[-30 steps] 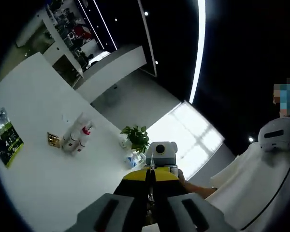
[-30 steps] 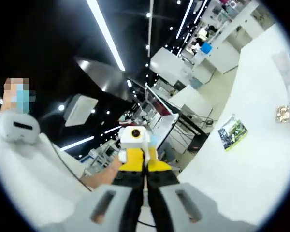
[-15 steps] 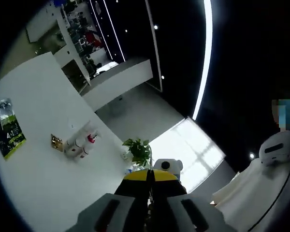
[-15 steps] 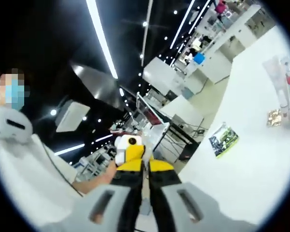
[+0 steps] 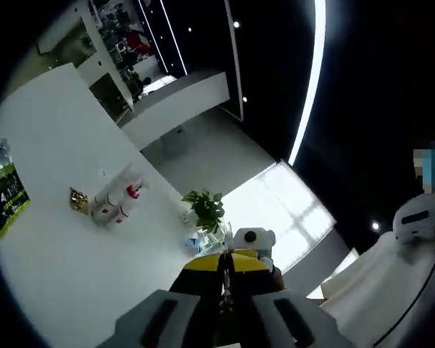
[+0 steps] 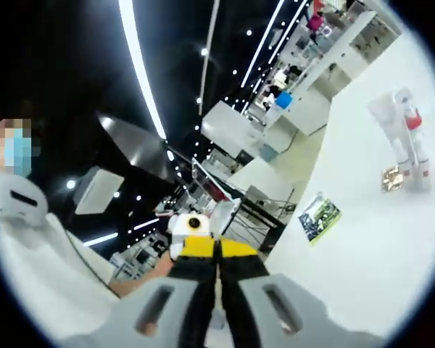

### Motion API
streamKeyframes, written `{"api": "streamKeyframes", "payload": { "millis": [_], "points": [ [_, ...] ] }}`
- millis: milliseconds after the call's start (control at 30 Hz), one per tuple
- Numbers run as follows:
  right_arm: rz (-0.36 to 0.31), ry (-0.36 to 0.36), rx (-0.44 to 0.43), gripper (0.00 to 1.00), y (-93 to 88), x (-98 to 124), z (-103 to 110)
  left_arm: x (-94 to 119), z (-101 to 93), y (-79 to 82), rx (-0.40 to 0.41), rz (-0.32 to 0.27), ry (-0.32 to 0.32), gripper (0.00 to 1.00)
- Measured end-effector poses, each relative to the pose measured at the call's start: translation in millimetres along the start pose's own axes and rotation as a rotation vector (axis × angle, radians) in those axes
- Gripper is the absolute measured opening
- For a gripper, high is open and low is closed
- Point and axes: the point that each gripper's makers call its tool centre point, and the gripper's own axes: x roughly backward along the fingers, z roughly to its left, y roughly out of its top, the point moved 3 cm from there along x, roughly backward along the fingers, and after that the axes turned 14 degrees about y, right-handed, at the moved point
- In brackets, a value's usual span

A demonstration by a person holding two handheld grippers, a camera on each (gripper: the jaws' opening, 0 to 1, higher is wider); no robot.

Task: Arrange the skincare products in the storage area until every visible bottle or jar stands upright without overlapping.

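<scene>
**Holding both grippers shut and far from the bottles**

Judging the risk first in the left gripper view: the left gripper point(image 5: 223, 270) has its jaws pressed together with nothing between them, pointing off the table edge toward the plant point(image 5: 205, 209), not at the bottles point(image 5: 116, 203). These sit well apart from it, left of centre on the white table point(image 5: 51, 268). They are packed touching one another, so a closed or hurried approach could knock the cluster over or push one onto the gold packet point(image 5: 77, 201) just beside them to the left. Whether they stand or lie is hard to tell with the view this rolled. A green leaflet point(image 5: 5, 197) lies at the far left edge, and a small blue-and-white item point(image 5: 197, 242), too small to identify, sits below the plant. The other gripper's yellow body point(image 5: 243, 259) rises just behind the jaws.

In the right gripper view, the right gripper point(image 6: 217, 270) is likewise closed and empty, aimed at the room beyond the table. The bottles point(image 6: 400, 138) appear at the right edge, one with a red band, with the packet point(image 6: 391, 179) below them and the leaflet point(image 6: 317, 217) nearer centre. Nothing lies between gripper and bottles; my worry is the long swing needed, with both tools held close together and liable to collide. A person's hand point(image 6: 134, 281) shows at lower left.
</scene>
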Motion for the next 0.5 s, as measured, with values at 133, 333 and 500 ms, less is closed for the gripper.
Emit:
{"api": "streamKeyframes", "payload": {
  "millis": [133, 333, 500],
  "points": [
    [-0.042, -0.004, -0.022, 0.0, 8.2, 7.0, -1.9, 1.9, 2.1, 3.2, 0.0, 0.002, 0.004, 0.02],
    [-0.04, -0.008, -0.015, 0.0, 7.5, 6.7, -2.7, 3.0, 3.6, 3.2, -0.006, 0.014, 0.007, 0.01],
    [-0.043, -0.005, -0.015, 0.0, 8.4, 6.6, -4.2, -1.0, 6.8, 6.7, 0.049, 0.006, 0.001, 0.04]
  ]
}}
